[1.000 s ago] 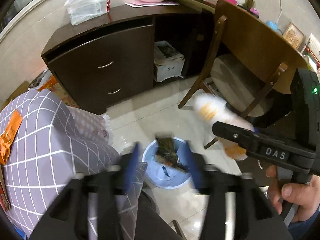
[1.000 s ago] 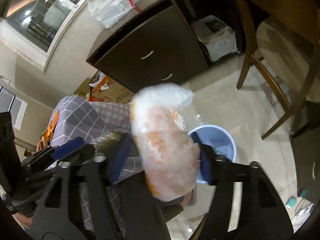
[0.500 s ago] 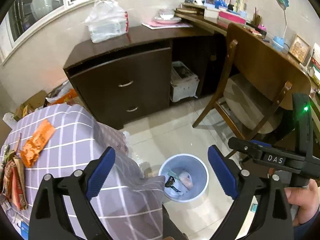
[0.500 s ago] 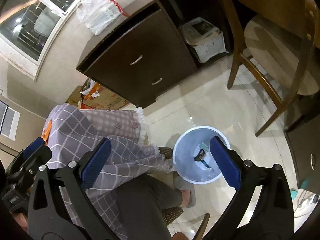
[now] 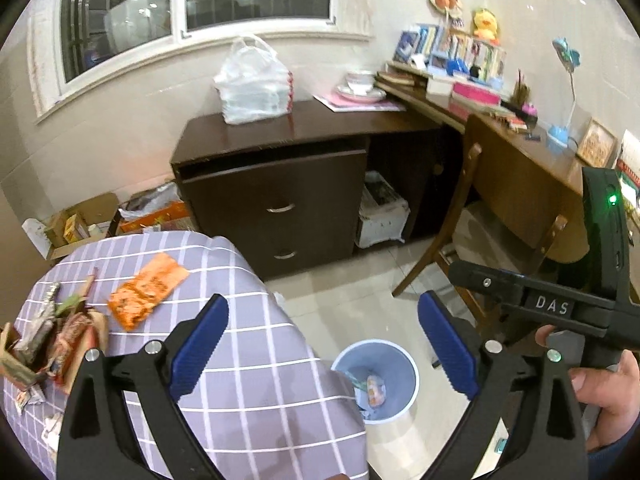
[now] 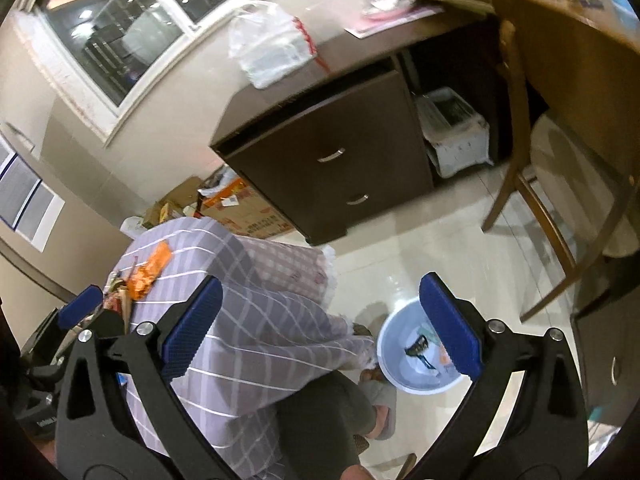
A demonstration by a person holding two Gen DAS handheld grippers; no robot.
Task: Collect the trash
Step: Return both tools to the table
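Note:
A pale blue trash bin (image 5: 376, 380) stands on the tiled floor with wrappers inside; it also shows in the right wrist view (image 6: 416, 348). An orange wrapper (image 5: 146, 290) lies on the purple checked tablecloth (image 5: 256, 380), with a heap of crumpled wrappers (image 5: 56, 336) at its left edge. The orange wrapper also shows in the right wrist view (image 6: 150, 268). My left gripper (image 5: 324, 344) is open and empty above the table's edge and the bin. My right gripper (image 6: 320, 328) is open and empty, above the bin.
A dark wooden cabinet (image 5: 280, 200) with drawers stands against the wall, a white plastic bag (image 5: 254, 84) on top. A wooden chair (image 5: 500, 216) and a cluttered desk are at right. Cardboard boxes (image 5: 80, 224) sit on the floor behind the table.
My right gripper opened and let the white and orange bag drop into the bin. My left gripper opened and let go of a dark wrapper. Both rose and tilted up toward the table.

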